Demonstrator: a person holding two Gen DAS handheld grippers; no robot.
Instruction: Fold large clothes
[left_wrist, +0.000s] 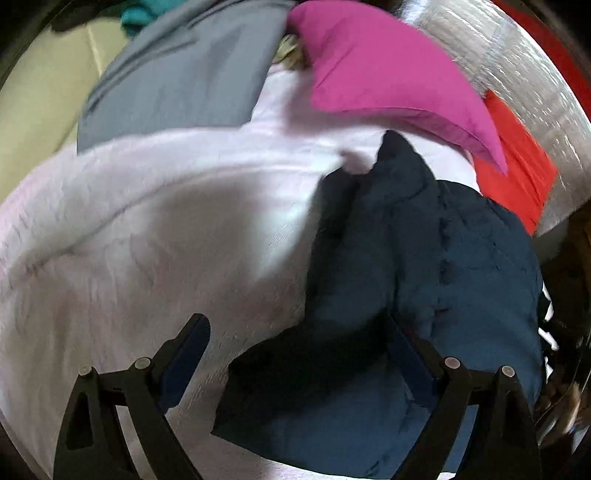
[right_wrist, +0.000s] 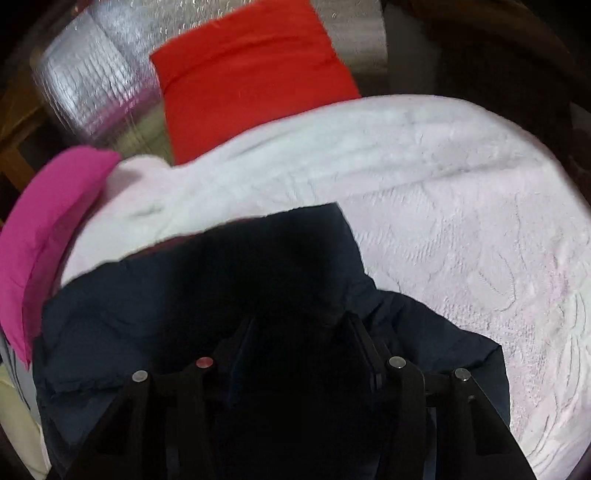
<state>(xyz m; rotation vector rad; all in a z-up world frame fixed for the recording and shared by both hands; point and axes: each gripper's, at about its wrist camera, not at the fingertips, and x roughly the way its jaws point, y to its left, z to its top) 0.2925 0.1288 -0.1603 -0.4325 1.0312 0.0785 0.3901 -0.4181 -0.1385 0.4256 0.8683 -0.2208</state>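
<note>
A large navy garment (left_wrist: 424, 266) lies crumpled on a pale pink textured cover (left_wrist: 129, 240) that spreads over the surface below; what this surface is cannot be told from the pictures.

In the left wrist view, the left tool (left_wrist: 299, 343) has its two fingers spread wide. A fold of the navy garment lies between them, and the right-hand finger sits against the cloth, but the fingers do not press together on it. The picture is a little blurred.

In the right wrist view, the right tool (right_wrist: 299, 328) points into a dark, raised fold of the navy garment (right_wrist: 184, 295). The fingers stand rather near to each other with dark cloth between them, but the shadow is too deep to tell whether they really hold the cloth.

A magenta cloth (left_wrist: 376, 66) lies at the far side of the pink cover, and a red cloth (right_wrist: 251, 74) lies beside it on a silver quilted mat (right_wrist: 96, 88). A grey garment (left_wrist: 184, 74) rests over the far edge of the cover in the left view.
</note>
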